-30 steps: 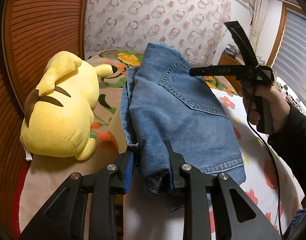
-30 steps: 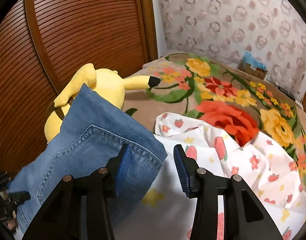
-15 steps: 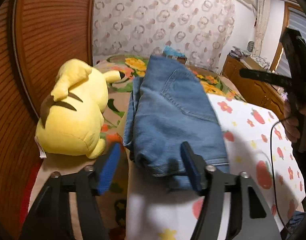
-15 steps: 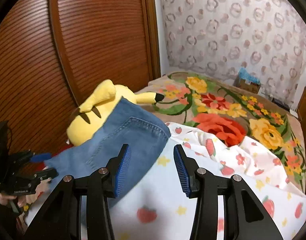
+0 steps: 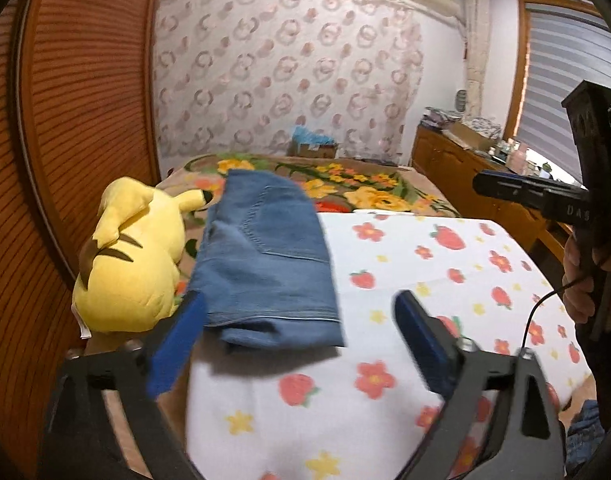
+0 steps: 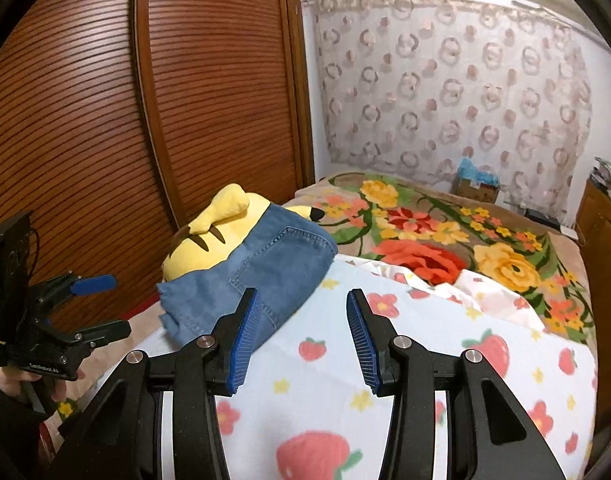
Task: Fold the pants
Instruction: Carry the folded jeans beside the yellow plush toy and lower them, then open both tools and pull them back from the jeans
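Note:
The blue jeans (image 5: 265, 264) lie folded into a compact rectangle on a white strawberry-print blanket (image 5: 425, 280), back pocket up. My left gripper (image 5: 299, 304) hovers just short of their near edge, its jaws opening wide with nothing between them. In the right wrist view the jeans (image 6: 265, 272) rest against the plush toy. My right gripper (image 6: 301, 304) stands open and empty above the blanket (image 6: 385, 360), a little back from the jeans. The left gripper (image 6: 117, 303) shows at the far left there, held in a hand.
A yellow plush toy (image 5: 133, 264) lies left of the jeans by the louvred wooden door (image 6: 105, 120). A floral bedspread (image 5: 365, 192) covers the far bed. A cardboard box (image 5: 313, 148) and a wooden dresser (image 5: 457, 172) stand by the back wall.
My left gripper let go of the jeans' near edge, spread its jaws and drew back and up. My right gripper also pulled away from the jeans, which now look smaller in both views.

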Demonstrator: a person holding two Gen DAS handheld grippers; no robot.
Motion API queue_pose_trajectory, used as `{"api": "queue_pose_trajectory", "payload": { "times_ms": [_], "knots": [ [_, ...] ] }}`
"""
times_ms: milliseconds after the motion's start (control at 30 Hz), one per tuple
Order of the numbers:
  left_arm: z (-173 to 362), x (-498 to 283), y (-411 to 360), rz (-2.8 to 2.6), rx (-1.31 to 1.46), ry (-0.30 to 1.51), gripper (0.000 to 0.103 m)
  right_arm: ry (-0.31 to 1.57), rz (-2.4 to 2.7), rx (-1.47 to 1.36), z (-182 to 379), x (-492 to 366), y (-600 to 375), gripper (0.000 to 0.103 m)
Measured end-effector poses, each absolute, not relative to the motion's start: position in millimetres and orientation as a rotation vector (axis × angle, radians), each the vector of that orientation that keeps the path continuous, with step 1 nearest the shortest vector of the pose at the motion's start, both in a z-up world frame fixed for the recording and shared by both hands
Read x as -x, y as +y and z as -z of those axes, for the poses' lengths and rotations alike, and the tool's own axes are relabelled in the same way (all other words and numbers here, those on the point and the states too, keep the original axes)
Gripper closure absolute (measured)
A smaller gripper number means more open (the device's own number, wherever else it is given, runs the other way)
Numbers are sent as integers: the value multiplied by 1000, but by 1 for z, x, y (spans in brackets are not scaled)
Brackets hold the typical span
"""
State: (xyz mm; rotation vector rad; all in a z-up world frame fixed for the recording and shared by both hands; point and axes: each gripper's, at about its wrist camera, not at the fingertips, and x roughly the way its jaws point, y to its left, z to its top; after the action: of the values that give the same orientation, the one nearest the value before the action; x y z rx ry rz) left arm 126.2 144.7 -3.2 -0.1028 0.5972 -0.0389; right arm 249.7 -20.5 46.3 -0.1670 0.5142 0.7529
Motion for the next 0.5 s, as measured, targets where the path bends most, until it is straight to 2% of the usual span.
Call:
{"api": "queue_pose_trajectory", "payload": {
  "times_ms": [333,400,500],
  "knots": [
    [-25,-91,95,59,55,517,0,470,-677,144,-46,-180,-73,56],
    [-28,-87,87,66,45,514,0,469,-667,131,-46,-166,-82,48],
    [-32,-79,74,77,42,505,0,457,-645,125,-46,-153,-87,44]
  ]
}}
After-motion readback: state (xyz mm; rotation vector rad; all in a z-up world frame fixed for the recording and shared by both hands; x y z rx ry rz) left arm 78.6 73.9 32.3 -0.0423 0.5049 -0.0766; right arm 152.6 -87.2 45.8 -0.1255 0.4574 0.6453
